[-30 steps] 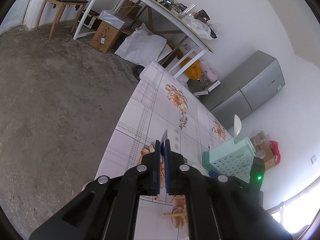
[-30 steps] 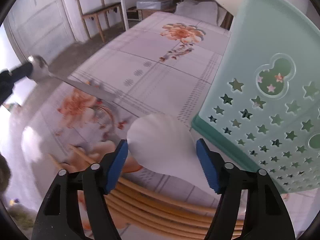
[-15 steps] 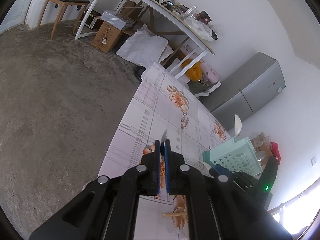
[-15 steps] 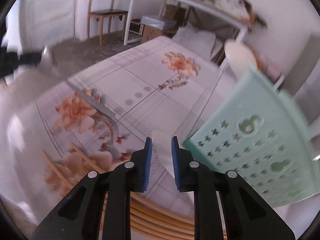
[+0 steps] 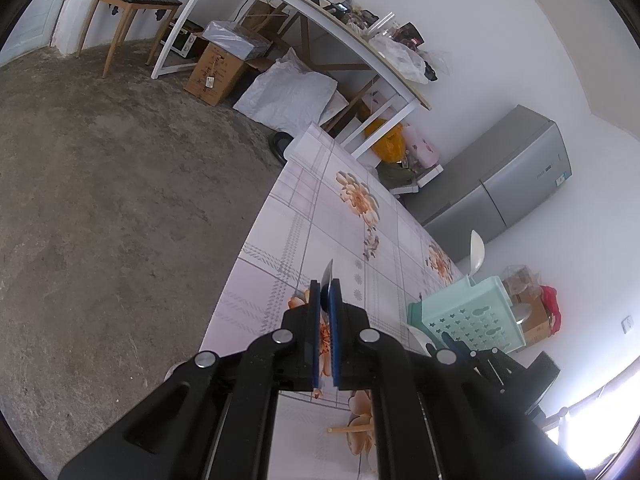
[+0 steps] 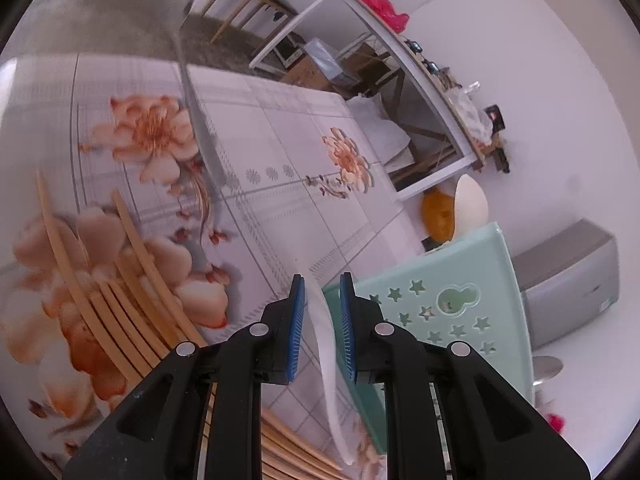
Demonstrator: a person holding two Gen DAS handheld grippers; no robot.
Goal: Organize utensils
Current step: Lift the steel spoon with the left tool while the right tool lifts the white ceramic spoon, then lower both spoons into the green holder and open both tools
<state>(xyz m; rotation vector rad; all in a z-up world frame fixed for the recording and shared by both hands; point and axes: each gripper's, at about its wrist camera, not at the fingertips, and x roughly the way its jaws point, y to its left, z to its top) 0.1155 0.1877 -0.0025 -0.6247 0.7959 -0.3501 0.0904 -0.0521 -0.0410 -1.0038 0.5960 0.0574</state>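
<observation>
My left gripper [image 5: 325, 292] is shut on a metal spoon [image 5: 328, 272] and holds it above the flowered table [image 5: 320, 200]. The right wrist view shows that spoon [image 6: 192, 92] slanting down from the top left. My right gripper [image 6: 322, 280] has its jaws closing on a white spoon [image 6: 322, 320], which stands edge-on between the blue pads and touches them. It is right beside the mint-green perforated basket [image 6: 460, 320]. In the left wrist view the right gripper [image 5: 460, 344] and the white spoon [image 5: 418, 334] sit at the basket's [image 5: 472, 308] near side.
Another white spoon [image 6: 472, 204] stands up in the basket. Several wooden chopsticks [image 6: 120, 280] lie on the table to the left of my right gripper. The table edge drops to a concrete floor [image 5: 100, 220] on the left. A grey fridge [image 5: 512, 184] stands behind.
The right jaws have closed from wide apart onto the white spoon, and the gripper has rolled, turning the spoon edge-on beside the basket. The left gripper has stayed still with the metal spoon.
</observation>
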